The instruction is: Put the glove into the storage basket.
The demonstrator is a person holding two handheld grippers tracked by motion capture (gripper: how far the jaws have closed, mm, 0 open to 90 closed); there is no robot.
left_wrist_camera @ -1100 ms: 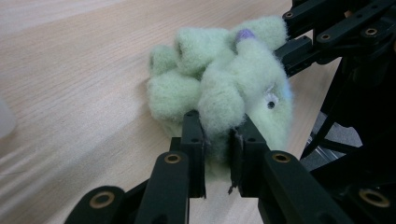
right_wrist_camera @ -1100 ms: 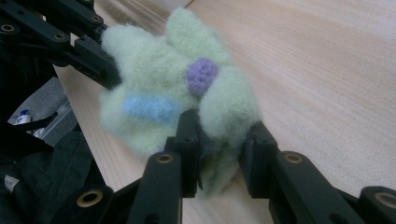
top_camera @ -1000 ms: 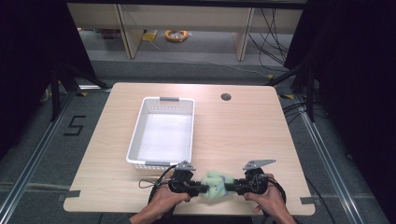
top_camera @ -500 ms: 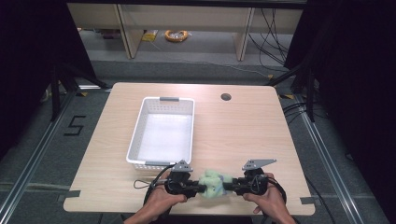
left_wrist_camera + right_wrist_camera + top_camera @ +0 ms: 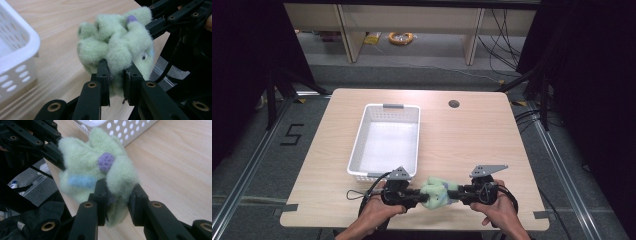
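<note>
Wooden table (image 5: 472,145), just near-side of white basket (image 5: 387,140): left gripper (image 5: 418,196) & right gripper (image 5: 453,194) both clamp soft, light green felted toy (image 5: 436,192) by squashy edge folds.

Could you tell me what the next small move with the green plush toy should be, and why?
Probably carry the green plush toy forward and left toward the white basket. Both the left gripper and the right gripper have their jaws clamped on it at the table's near edge, and the basket sits just beyond, apparently holding nothing.
</note>
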